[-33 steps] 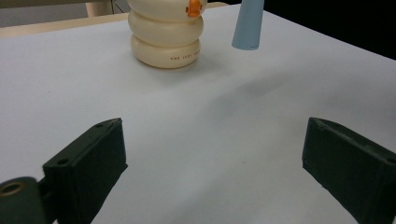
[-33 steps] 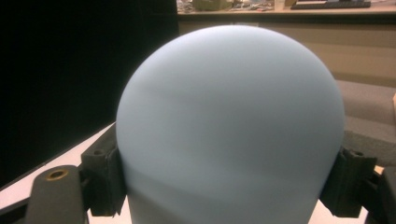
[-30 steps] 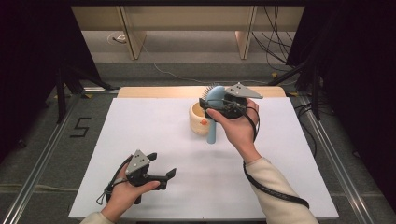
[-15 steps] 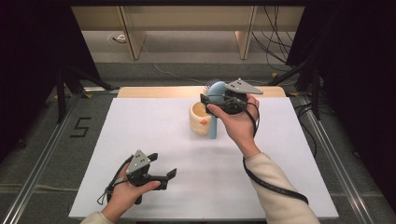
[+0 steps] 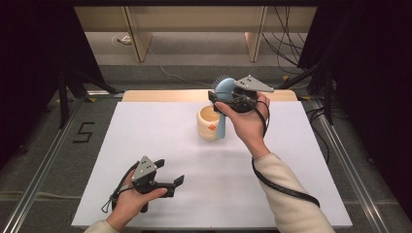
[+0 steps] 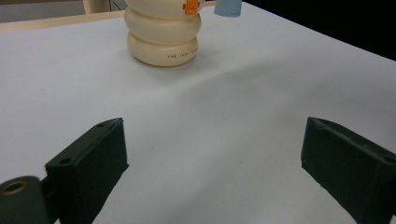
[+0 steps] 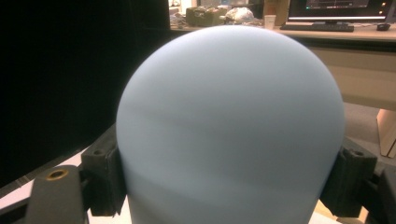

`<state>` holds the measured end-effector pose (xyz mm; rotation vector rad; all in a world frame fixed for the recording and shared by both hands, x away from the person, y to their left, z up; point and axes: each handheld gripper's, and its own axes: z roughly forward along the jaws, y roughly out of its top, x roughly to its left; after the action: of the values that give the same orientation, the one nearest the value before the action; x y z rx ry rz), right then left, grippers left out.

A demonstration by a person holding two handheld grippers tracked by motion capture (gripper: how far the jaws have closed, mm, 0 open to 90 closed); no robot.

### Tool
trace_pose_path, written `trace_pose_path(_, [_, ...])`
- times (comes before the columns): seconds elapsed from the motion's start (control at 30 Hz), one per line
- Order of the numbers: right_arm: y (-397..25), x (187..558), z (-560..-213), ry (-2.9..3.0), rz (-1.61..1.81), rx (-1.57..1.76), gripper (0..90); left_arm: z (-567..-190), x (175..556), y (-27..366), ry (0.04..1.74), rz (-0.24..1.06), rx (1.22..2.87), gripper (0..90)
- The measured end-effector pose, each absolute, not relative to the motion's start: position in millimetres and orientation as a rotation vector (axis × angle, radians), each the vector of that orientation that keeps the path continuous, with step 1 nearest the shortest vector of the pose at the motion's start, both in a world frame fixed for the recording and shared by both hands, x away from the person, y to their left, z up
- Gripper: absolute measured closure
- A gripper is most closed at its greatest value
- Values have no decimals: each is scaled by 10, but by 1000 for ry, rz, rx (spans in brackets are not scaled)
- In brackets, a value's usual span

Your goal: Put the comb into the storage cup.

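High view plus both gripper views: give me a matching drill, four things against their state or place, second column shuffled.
Things:
1. blue brush
2. cream cup
3. left gripper
4. right gripper

States or places:
A. open, low over the near left part of the white table, nothing between its jaws
B. stands on the table, an orange mark on its side
C. shut on the rounded blue head, raised at the far side
D. clamped by its head, handle hanging down beside the cup

Pairs: 1-D, 2-B, 3-A, 4-C
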<state>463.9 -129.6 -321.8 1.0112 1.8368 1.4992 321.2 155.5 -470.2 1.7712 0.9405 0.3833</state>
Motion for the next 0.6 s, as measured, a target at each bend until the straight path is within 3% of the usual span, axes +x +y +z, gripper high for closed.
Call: trace_pose_path(0.6, [-1296,4715,-3145,1815,1498,1016,201,-4685,3237,1608,945,432,1760,67])
